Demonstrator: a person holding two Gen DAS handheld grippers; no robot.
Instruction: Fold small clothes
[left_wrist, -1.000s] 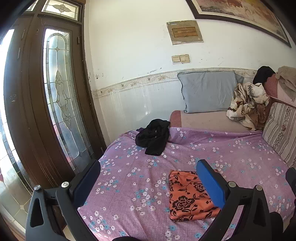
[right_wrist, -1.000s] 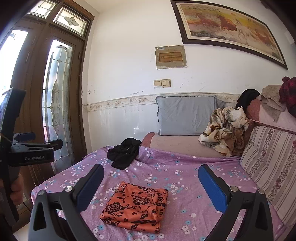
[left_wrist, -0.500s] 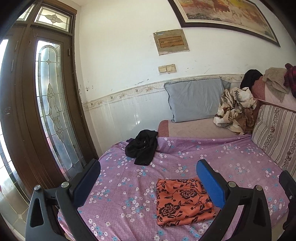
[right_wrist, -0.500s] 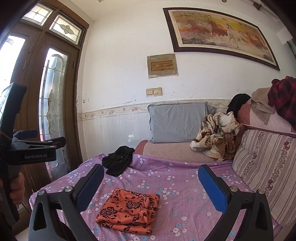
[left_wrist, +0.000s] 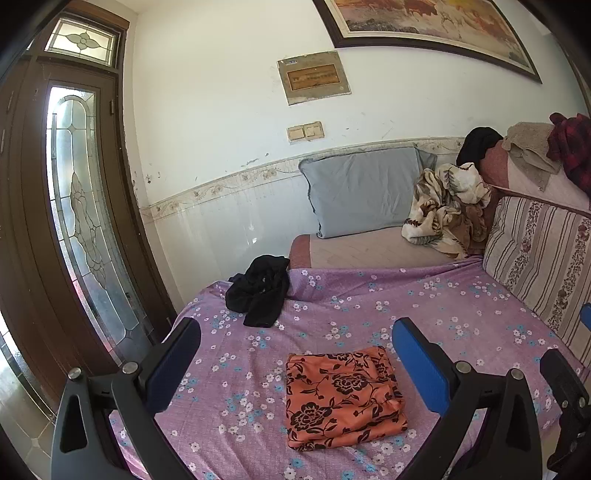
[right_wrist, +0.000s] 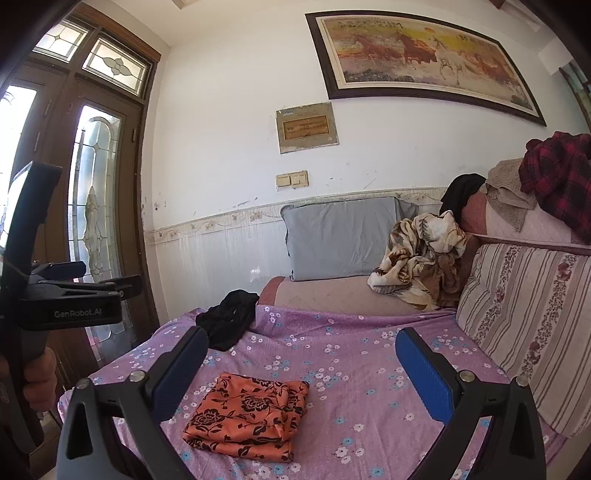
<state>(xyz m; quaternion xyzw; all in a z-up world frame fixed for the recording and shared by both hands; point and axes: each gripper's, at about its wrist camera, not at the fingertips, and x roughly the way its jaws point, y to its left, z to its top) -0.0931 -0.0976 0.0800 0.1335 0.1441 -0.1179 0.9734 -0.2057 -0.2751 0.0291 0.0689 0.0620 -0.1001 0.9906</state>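
A folded orange cloth with black flowers (left_wrist: 341, 398) lies on the purple flowered bedsheet (left_wrist: 424, 295); it also shows in the right wrist view (right_wrist: 248, 415). A crumpled black garment (left_wrist: 260, 290) lies at the far left of the bed, and shows in the right wrist view (right_wrist: 229, 319) too. My left gripper (left_wrist: 295, 363) is open and empty, held above and back from the orange cloth. My right gripper (right_wrist: 301, 363) is open and empty, also back from the bed. The left gripper's body (right_wrist: 70, 299) shows at the left of the right wrist view.
A grey pillow (left_wrist: 364, 194) leans on the wall behind the bed. A patterned blanket (left_wrist: 447, 210) and piled clothes (left_wrist: 554, 147) lie at the right. A striped cushion (left_wrist: 539, 254) lines the right side. A wooden glass door (left_wrist: 74, 221) stands at the left.
Both grippers have drawn back and tilted up from the bed; more wall and the painting show. The orange cloth and black garment have not moved. Both grippers stay open.
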